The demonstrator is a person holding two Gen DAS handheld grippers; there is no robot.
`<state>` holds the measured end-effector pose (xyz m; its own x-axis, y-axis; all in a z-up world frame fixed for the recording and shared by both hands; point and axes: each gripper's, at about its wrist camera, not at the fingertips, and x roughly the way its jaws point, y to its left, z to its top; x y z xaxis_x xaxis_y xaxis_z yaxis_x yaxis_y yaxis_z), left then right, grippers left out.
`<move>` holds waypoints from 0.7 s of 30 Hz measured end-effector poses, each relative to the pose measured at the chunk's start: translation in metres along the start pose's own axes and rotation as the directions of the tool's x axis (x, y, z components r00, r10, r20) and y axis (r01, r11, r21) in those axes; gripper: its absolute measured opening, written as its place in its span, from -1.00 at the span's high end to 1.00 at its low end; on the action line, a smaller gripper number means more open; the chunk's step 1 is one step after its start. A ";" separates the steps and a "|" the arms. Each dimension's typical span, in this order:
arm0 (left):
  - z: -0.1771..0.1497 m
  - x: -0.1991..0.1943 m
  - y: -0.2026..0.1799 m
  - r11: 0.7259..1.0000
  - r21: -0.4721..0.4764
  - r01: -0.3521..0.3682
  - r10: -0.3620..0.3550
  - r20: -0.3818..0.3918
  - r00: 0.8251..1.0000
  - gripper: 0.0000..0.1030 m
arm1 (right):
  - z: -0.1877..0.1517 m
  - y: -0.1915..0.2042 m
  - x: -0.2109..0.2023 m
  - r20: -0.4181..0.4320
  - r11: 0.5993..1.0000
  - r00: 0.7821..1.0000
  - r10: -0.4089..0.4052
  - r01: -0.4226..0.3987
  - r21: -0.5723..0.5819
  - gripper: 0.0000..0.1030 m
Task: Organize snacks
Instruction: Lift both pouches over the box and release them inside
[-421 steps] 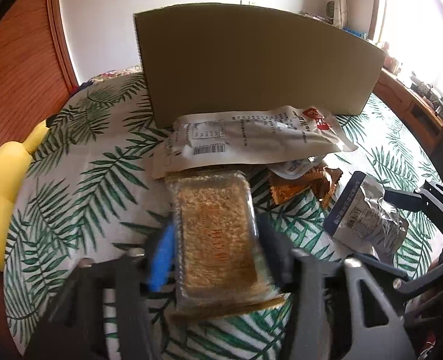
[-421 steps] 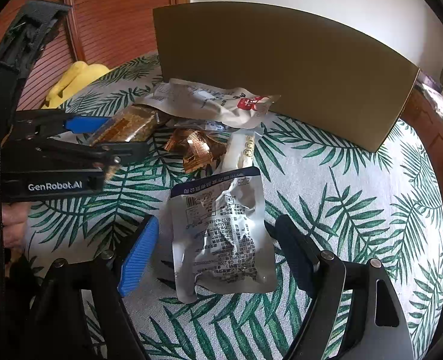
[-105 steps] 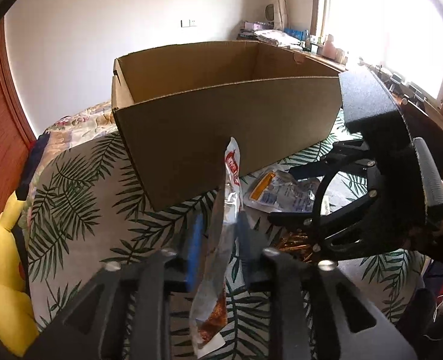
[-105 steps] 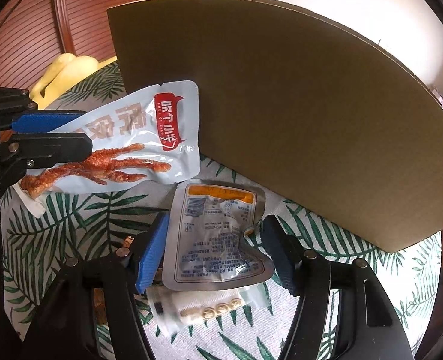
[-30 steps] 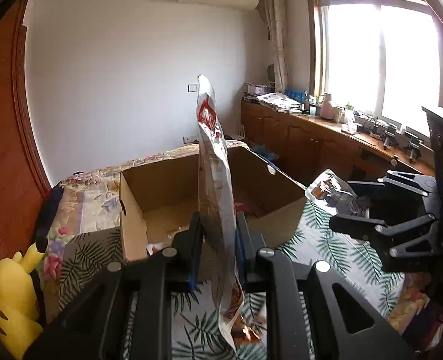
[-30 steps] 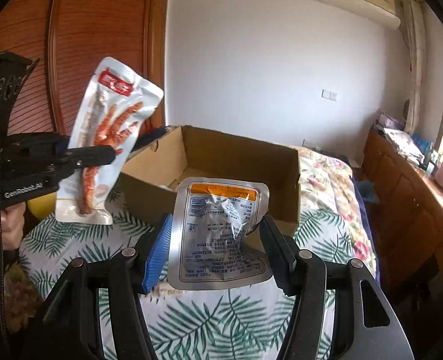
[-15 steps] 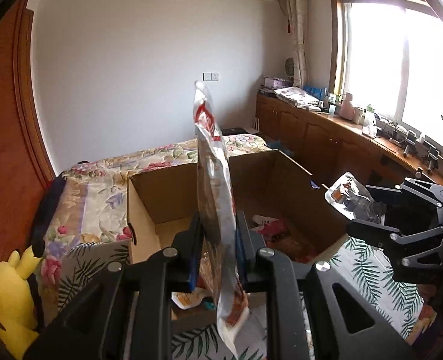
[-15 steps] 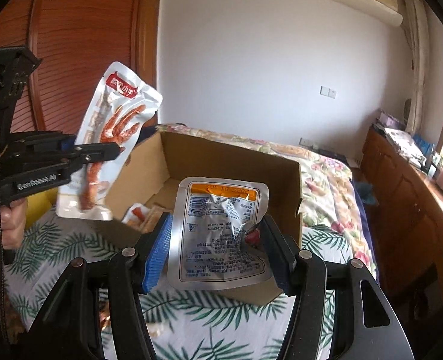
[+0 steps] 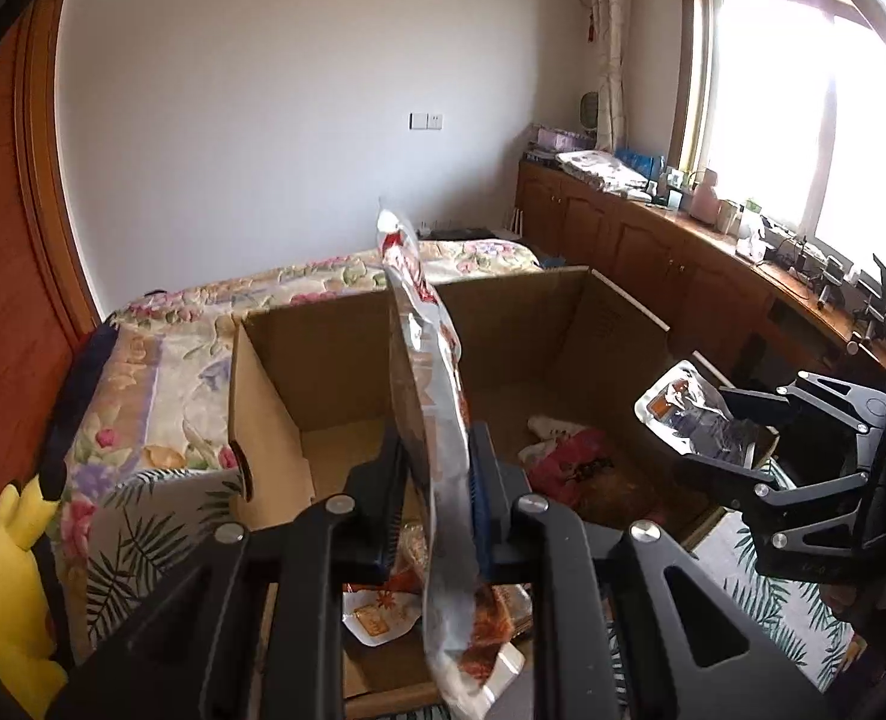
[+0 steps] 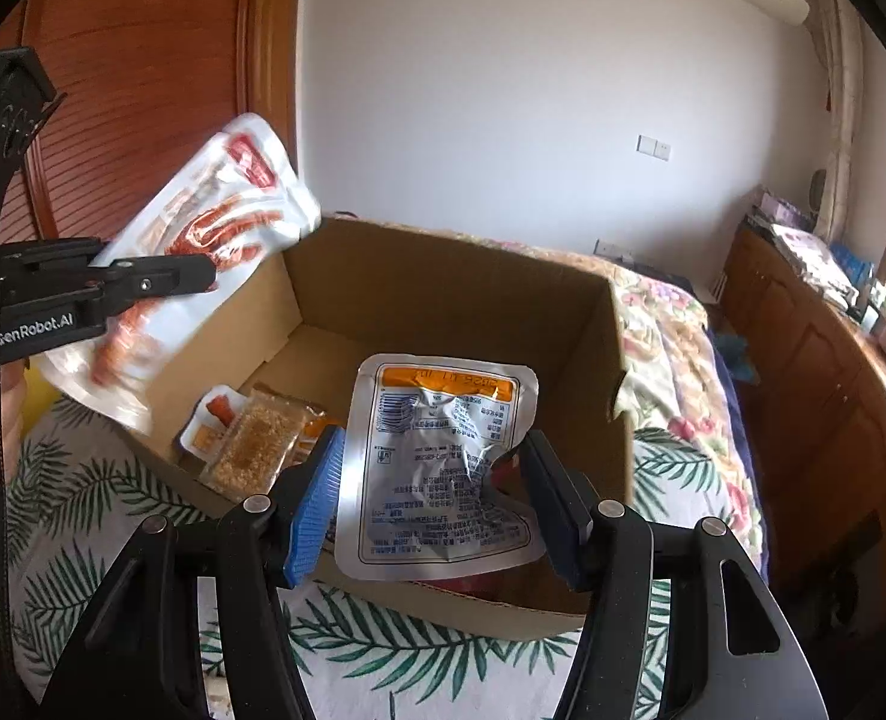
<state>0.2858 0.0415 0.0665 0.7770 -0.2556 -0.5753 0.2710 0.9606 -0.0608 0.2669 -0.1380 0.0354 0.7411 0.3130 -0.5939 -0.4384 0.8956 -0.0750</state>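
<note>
Both grippers are now hovering over the box (image 10: 454,300): left gripper (image 9: 437,480) pinching the pouch (image 9: 431,408) at 10 o'clock, right gripper (image 10: 437,492) clamping the foil pack (image 10: 437,468) at 6; dropping in looks imminent

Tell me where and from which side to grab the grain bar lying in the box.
Grip the grain bar across its narrow width, pads on its two long edges, coming straight down from above. It lies flat on the floor of the box, near the front wall, with an orange pack beside it, so a side approach looks blocked.
</note>
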 end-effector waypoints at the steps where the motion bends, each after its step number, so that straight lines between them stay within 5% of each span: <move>1: -0.001 0.001 0.001 1.000 -0.006 0.003 -0.003 -0.001 1.000 0.66 | 0.000 0.001 0.002 -0.003 1.000 1.000 0.001 -0.001 -0.001 -0.19; 21: -0.016 0.030 0.017 0.998 -0.060 -0.015 0.011 -0.078 0.997 0.39 | 0.005 -0.015 0.038 -0.066 0.994 0.996 0.051 -0.045 0.096 -0.23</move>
<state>0.3042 0.0518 0.0354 0.7331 -0.2360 -0.6379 0.2247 0.9692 -0.1004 0.3045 -0.1383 0.0175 0.6825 0.3367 -0.6487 -0.4202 0.9070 0.0287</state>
